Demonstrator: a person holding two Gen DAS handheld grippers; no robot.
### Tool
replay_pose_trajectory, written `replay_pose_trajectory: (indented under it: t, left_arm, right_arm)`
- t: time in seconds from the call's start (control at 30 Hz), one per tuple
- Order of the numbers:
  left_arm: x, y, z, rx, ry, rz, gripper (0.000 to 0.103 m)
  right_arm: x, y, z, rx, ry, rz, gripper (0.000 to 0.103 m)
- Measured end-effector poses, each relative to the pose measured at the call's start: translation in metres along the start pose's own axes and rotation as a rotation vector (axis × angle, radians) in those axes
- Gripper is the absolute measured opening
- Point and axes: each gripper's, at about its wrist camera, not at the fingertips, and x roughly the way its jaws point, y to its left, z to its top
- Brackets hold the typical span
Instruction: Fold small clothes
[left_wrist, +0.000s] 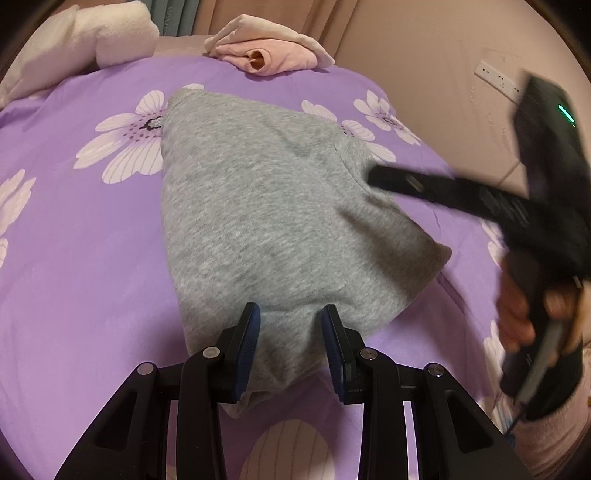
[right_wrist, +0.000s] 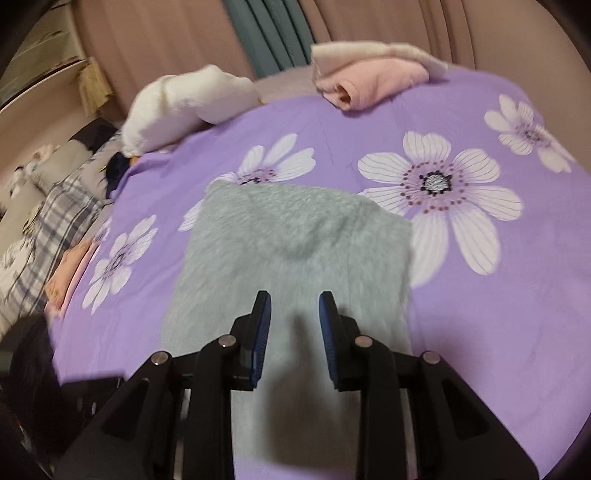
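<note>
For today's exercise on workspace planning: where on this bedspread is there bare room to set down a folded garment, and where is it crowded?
Free: the purple floral bedspread left of the grey garment, and the flowered stretch to its right. Crowded: the far edge, with pink folded clothes and a white plush pillow.

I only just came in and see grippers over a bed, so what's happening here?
A person is folding a small grey garment on a purple flowered bedspread, with a handheld gripper in each hand. The left gripper is open over the garment's near edge. The right gripper is open too, above the cloth and gripping nothing. Pink and cream clothes sit in a pile at the far edge.
</note>
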Motion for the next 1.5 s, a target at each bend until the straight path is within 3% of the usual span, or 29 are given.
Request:
replay_pose_trajectory:
  t: [0.17, 0.27, 0.77, 0.87, 1.07, 1.13, 1.2, 1.3, 1.5]
  left_arm:
    - [0.0, -0.002, -0.001, -0.002, -0.002, 0.013, 0.032]
    - [0.002, -0.001, -0.001, -0.01, 0.001, 0.013, 0.032]
    - [-0.03, 0.017, -0.024, -0.138, -0.024, -0.01, 0.032]
    - [-0.042, 0.023, -0.034, -0.17, -0.034, 0.006, 0.041]
    - [-0.06, 0.034, -0.051, -0.251, -0.03, 0.025, 0.042]
    - [-0.066, 0.038, -0.057, -0.28, -0.03, 0.022, 0.061]
    - [-0.075, 0.041, -0.064, -0.322, -0.054, 0.022, 0.07]
    - [-0.087, 0.041, -0.069, -0.337, -0.072, 0.024, 0.07]
    - [-0.103, 0.034, -0.081, -0.312, -0.085, 0.078, 0.071]
  right_arm:
    - [-0.013, -0.007, -0.04, -0.076, 0.013, -0.108, 0.027]
    - [-0.002, -0.026, -0.057, -0.029, 0.055, -0.14, 0.026]
    - [-0.045, -0.044, -0.089, 0.148, 0.007, -0.06, 0.031]
    - [-0.056, -0.045, -0.095, 0.165, -0.006, -0.051, 0.033]
    - [-0.071, -0.035, -0.101, 0.203, -0.04, 0.012, 0.045]
    - [-0.073, -0.028, -0.102, 0.211, -0.044, 0.042, 0.05]
    - [-0.074, -0.023, -0.101, 0.217, -0.044, 0.061, 0.058]
    - [-0.076, -0.014, -0.101, 0.211, -0.045, 0.051, 0.067]
    - [-0.085, 0.001, -0.104, 0.199, -0.036, 0.064, 0.069]
